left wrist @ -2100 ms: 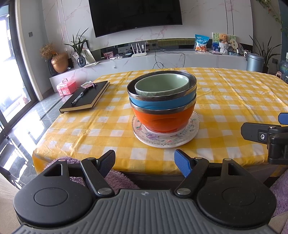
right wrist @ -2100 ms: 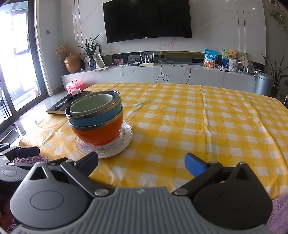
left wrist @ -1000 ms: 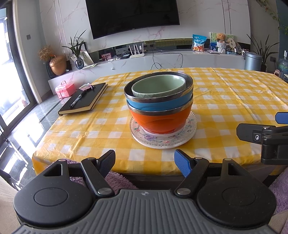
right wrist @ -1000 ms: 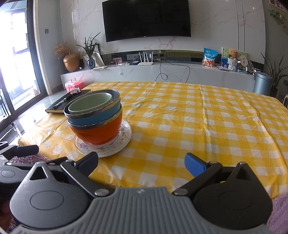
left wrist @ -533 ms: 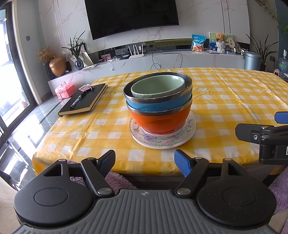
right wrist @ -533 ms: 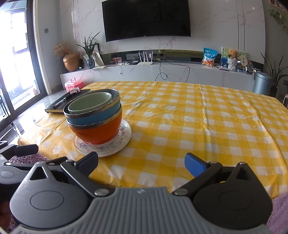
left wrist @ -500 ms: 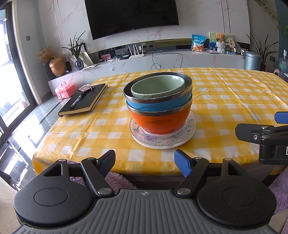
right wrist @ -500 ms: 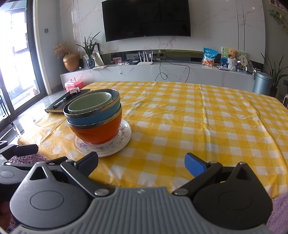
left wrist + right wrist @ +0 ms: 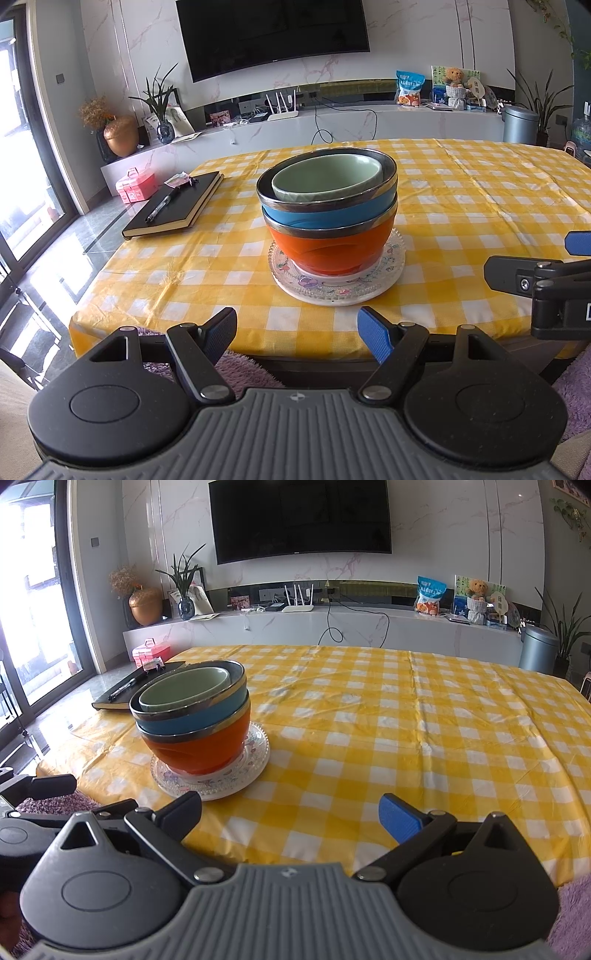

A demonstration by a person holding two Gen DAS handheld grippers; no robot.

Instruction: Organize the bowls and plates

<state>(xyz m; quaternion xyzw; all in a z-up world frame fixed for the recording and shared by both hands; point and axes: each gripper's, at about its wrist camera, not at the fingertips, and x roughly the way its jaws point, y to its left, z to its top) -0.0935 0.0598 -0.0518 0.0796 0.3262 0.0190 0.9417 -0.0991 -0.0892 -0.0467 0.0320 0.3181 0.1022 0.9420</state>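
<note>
Nothing moved: bowl stack (image 9: pixel 327 214) on plate (image 9: pixel 391 273); plate perhaps doubled.

A glossy, slightly creased yellow-and-white checked tablecloth (image 9: pixel 461 206), seemingly plastic-coated, is spread over the table. Near its front edge a clear pressed-glass plate (image 9: pixel 391 275) with a beaded rim and painted flowers is seen on a plain white plate (image 9: pixel 334 302). Three nested bowls are stacked on these: a glossy orange bowl (image 9: pixel 332 251) and a glossy blue bowl (image 9: pixel 325 218), both rimmed and lined with polished metal, and a smooth pale green glazed bowl (image 9: pixel 327 177). Toward the left edge a matt black notebook (image 9: pixel 184 206) with cream paper edges is shown. The gripper fingers (image 9: pixel 373 334) are faced with ribbed, matt rubbery pads.
</note>
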